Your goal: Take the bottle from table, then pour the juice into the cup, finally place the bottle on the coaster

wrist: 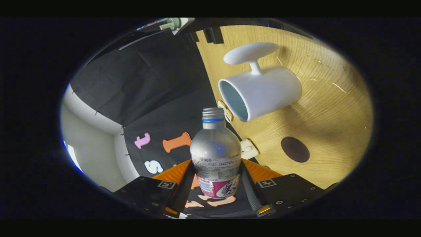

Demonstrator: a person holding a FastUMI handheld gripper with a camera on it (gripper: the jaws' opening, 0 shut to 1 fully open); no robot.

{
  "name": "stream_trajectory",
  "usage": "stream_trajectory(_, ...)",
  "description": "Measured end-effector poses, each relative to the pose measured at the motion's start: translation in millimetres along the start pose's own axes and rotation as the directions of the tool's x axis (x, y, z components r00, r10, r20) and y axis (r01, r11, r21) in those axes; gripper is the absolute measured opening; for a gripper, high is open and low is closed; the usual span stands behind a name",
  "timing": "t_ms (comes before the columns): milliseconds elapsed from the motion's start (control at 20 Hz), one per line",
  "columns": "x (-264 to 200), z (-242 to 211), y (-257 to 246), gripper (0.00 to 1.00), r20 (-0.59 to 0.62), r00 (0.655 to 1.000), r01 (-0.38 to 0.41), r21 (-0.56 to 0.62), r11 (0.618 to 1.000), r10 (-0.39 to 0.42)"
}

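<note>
Fingers [184,184] of the gripper [215,187] sit closest to the camera, 1 on each side of the bottle [215,154]. Both press on the lower part of the bottle, near its pink label, so the gripper is closed on it and holding it. Each finger has an orange part and a black part with a small square marker on it.

Between the 2 fingers the bottle points away from the camera. Its body is silver and its neck has a blue ring. The screw top shows bare threads, with no cap on it.

The whole view is tipped over, so the wooden table [329,108] looks like a wall on 1 side. The bottle is up in the air, not touching the table.

Just beyond the mouth of the bottle is the white cup [263,92]. Its open mouth faces toward the bottle top. The cup is near the bottle but not touching it. A white handle with a flat round end [251,54] sticks out from the side of the cup.

Off to the side of the cup, a dark round coaster [295,149] lies flat on the table. Nothing is on it.

A small white block [248,148] sits at the table edge, near the bottle.
</note>
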State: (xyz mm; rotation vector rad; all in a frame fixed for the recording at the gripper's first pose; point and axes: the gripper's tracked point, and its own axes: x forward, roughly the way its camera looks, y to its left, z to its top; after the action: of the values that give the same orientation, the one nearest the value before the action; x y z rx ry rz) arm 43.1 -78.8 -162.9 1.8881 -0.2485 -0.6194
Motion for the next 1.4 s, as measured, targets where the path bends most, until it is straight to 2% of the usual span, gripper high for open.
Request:
stream_trajectory(150,-3,-14,-11,0.74,-0.031,0.999,0.020,-0.182,0.983,-0.026)
stream_trajectory(250,-5,-19,-9,0.75,-0.050,0.998,0.011,-0.321,0.947,-0.028)
stream_trajectory(400,-8,-24,0,0.74,-0.067,0.998,-0.029,-0.516,0.856,-0.007)
stream_trajectory(500,-7,-26,8,0.74,-0.074,0.997,-0.053,-0.641,0.766,0.007)
stream_trajectory(650,-4,-33,20,0.74,-0.073,0.997,-0.078,-0.807,0.585,0.031)
stream_trajectory(800,0,-43,29,0.74,-0.072,0.996,-0.086,-0.930,0.357,0.052)
stream_trajectory(950,1,-59,41,0.75,-0.088,0.993,-0.097,-0.988,0.118,0.079)
stream_trajectory(1000,5,-62,43,0.75,-0.087,0.993,-0.092,-0.995,0.049,0.083)
stream_trajectory(1300,20,-67,22,0.75,-0.081,0.995,-0.060,-0.955,-0.290,0.061)
stream_trajectory(1400,26,-63,10,0.75,-0.073,0.997,-0.057,-0.933,-0.356,0.030)
